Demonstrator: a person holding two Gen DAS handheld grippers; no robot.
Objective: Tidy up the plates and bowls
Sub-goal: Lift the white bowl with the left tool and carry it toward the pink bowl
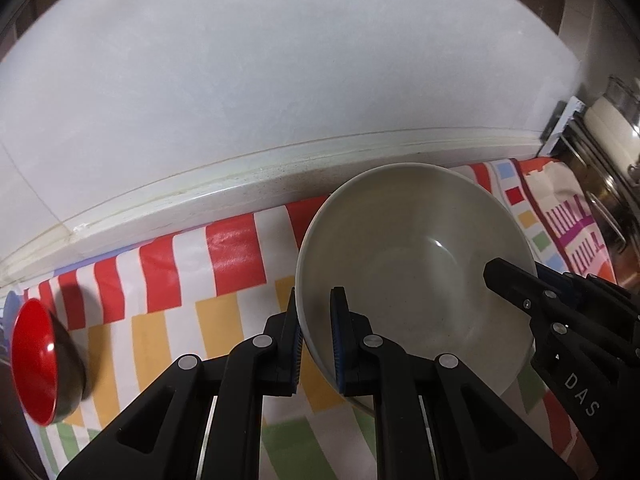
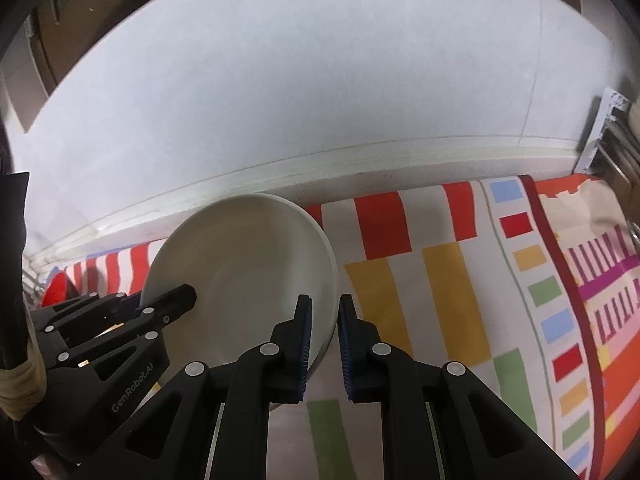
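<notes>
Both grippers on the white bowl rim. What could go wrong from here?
1. The white bowl is tilted and pinched only at its rim by the left gripper and right gripper; uneven pull might make it slip or twist out.
2. In the right wrist view the right jaws look barely closed on the rim, so that grip may be weak.
3. The red bowl lies on its side on the striped cloth; a sweep left might knock it rolling.

Home kitchen: counter w/ glossy striped, multicoloured plastic tablecloth against pale tiled wall, shiny steel pots on rack at right, beige ceramic bowl, red-lined black bowl.
</notes>
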